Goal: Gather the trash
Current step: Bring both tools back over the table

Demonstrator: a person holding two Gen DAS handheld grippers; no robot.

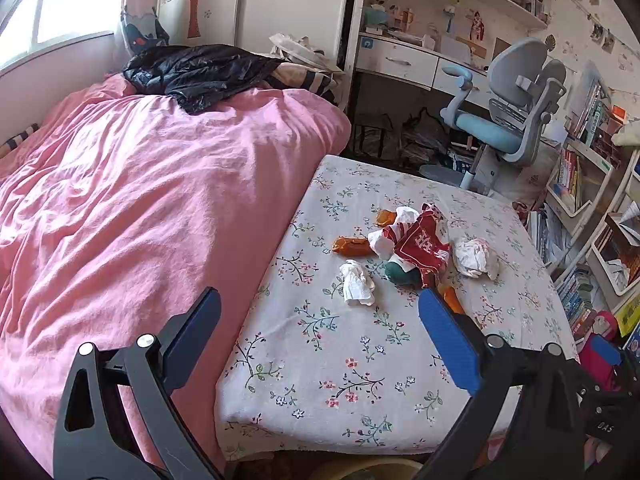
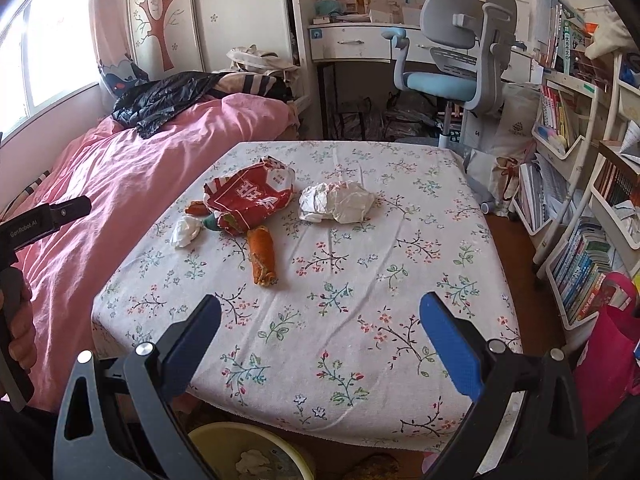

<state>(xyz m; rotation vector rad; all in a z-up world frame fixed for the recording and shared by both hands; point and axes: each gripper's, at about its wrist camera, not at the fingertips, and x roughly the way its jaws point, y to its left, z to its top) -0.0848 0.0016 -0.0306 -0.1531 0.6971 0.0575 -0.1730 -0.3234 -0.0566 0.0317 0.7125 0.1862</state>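
Several pieces of trash are lying near the middle of the floral-clothed counter (image 2: 360, 280): a red snack bag (image 2: 248, 196), crumpled white paper (image 2: 336, 202) and an orange wrapper (image 2: 262, 258). Both the left gripper (image 1: 320, 320) and right gripper (image 2: 320, 320) are hovering with fingers spread wide, holding nothing, above the counter's near edge beside the pink bed (image 1: 140, 200).

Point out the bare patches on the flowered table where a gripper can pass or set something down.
The near half of the flowered table is bare, from the near edge up to the orange wrapper. The right side beyond the white crumpled wrapper and the far strip toward the chair are free too. Crowded: the cluster around the red packet, left of centre.
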